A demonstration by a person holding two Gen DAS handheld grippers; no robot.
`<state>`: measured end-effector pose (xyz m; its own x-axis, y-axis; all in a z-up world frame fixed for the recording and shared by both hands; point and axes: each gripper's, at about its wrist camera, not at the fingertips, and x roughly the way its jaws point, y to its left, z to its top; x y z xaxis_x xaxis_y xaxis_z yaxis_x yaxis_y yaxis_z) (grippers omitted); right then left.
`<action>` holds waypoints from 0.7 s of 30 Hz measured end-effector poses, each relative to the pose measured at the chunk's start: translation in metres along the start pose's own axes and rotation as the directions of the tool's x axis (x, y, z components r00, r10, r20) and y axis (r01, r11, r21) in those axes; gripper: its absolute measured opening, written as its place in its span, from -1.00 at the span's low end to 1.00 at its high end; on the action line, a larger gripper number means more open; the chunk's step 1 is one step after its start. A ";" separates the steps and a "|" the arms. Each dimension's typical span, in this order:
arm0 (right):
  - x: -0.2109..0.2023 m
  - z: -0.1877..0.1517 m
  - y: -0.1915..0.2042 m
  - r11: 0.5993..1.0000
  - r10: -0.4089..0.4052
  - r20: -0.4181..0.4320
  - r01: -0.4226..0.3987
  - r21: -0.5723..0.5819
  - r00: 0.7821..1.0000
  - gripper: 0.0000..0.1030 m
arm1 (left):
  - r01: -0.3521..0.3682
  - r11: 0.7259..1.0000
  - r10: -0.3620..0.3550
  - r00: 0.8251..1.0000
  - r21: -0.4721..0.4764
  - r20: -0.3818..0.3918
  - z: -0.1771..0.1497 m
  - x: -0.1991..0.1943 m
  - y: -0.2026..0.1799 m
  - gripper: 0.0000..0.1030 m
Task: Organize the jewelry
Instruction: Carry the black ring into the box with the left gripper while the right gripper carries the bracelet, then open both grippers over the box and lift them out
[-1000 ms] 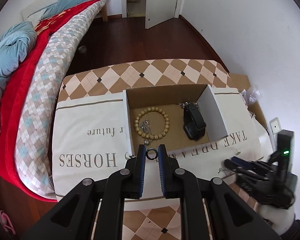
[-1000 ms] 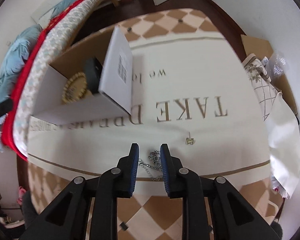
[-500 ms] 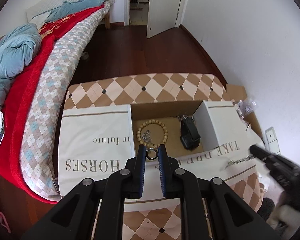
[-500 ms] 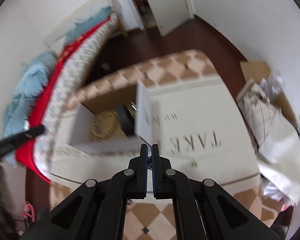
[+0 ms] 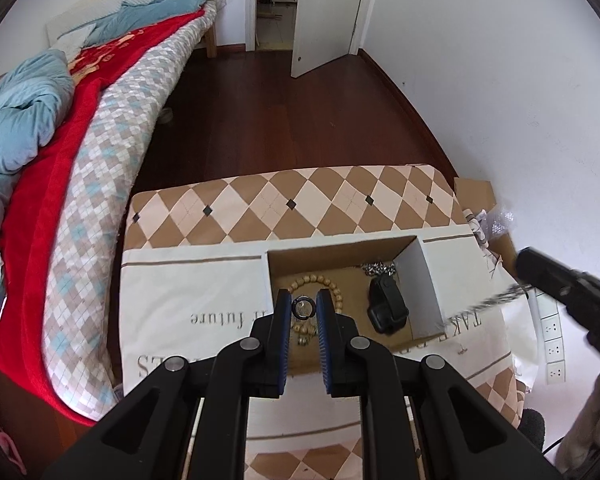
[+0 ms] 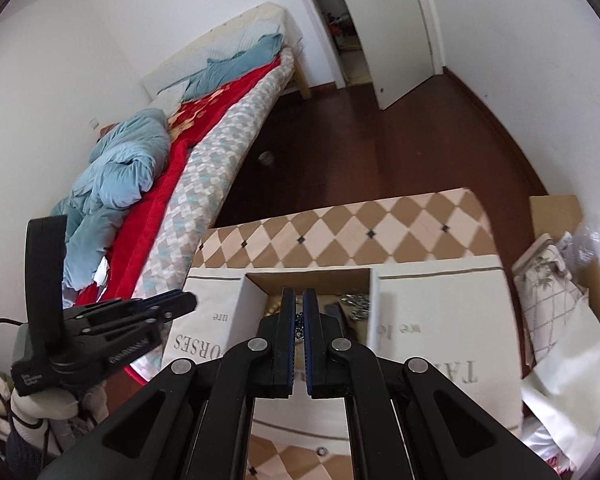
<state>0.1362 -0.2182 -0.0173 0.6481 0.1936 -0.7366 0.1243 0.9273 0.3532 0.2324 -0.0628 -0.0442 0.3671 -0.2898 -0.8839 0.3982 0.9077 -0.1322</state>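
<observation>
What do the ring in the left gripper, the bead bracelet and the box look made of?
Ring: likely metal, dark with a shiny glint. Bead bracelet: probably wood, matte tan round beads. Box: cardboard, brown inside, white outside. Left gripper holds the ring between blue pads.

Shiny metal ring (image 5: 303, 307), matt cardboard box (image 5: 340, 252).

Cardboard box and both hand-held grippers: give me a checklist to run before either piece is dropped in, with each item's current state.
1. Left hand-held gripper shut on the ring: ok.
2. Ring over the cardboard box opening: ok.
3. Right hand-held gripper shut on the chain: ok.
4. Chain over the box: cannot tell; it trails sideways in the left view.
5. Free floor beside the bead bracelet and black watch: ok.
</observation>
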 end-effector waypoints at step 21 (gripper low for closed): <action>0.061 -0.019 -0.017 0.939 -0.337 -0.126 0.325 -0.109 0.933 1.00 | -0.221 0.969 0.228 0.972 -0.112 0.053 -0.010 0.010 0.035 0.88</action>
<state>0.1587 -0.2161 -0.0792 0.4682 -0.0919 -0.8788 0.2452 0.9690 0.0293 0.2418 -0.0311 -0.0619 0.4925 -0.0914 -0.8655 0.2111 0.9773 0.0169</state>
